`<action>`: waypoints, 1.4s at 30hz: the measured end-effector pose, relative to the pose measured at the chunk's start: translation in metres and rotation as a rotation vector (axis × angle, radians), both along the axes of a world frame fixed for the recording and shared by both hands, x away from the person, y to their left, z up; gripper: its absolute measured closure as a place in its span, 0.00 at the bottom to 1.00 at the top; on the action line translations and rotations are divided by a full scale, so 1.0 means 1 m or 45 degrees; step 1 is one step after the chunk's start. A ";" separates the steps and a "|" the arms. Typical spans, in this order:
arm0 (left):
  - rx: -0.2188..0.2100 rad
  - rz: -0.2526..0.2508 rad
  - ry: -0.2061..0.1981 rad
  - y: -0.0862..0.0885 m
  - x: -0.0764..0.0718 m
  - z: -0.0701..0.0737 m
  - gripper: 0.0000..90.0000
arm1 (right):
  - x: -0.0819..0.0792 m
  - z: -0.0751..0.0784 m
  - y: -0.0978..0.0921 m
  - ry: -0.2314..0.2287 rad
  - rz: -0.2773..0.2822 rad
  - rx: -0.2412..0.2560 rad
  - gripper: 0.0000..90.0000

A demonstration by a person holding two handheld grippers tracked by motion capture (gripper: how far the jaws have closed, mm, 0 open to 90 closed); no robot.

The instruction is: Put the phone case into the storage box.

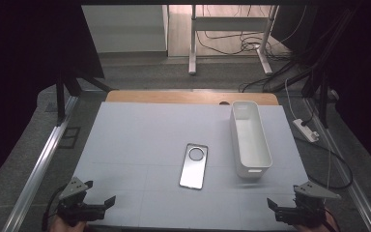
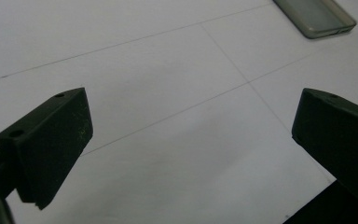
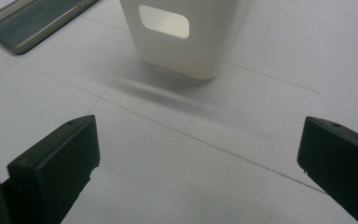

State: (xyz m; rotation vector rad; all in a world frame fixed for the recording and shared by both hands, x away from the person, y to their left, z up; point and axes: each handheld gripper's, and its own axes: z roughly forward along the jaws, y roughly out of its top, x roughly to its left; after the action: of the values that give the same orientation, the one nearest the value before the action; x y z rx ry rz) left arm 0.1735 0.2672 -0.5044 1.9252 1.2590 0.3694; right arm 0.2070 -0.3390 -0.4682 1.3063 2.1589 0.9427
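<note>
Lying flat, clear phone case [image 1: 193, 166], ring cutout

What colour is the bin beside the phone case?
White bin, clearest in the high view.

Two black grippers: left gripper [image 1: 100, 193] and right gripper [image 1: 282, 194], each topped with a grey three-cornered plate. Thick, wedge-shaped black jaws, matte and faintly scuffed, each with small round screw holes near the tip. Dark cables trailed off both bodies.
</note>
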 end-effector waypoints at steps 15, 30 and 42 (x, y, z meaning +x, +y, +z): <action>0.026 -0.019 0.021 -0.007 0.014 0.007 0.00 | 0.000 0.000 0.000 -0.003 0.005 0.012 0.00; 0.023 -0.063 0.046 -0.018 0.031 0.017 0.00 | 0.000 0.000 -0.001 -0.010 0.003 0.016 0.00; 0.023 -0.126 0.062 -0.027 0.048 0.021 0.00 | 0.001 0.000 0.000 -0.008 0.006 0.010 0.00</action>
State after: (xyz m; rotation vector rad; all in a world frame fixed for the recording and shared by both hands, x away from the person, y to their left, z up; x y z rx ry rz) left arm 0.2212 0.2398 -0.4839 2.0139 1.1902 0.2854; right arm 0.2077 -0.3389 -0.4684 1.3007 2.1571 0.9567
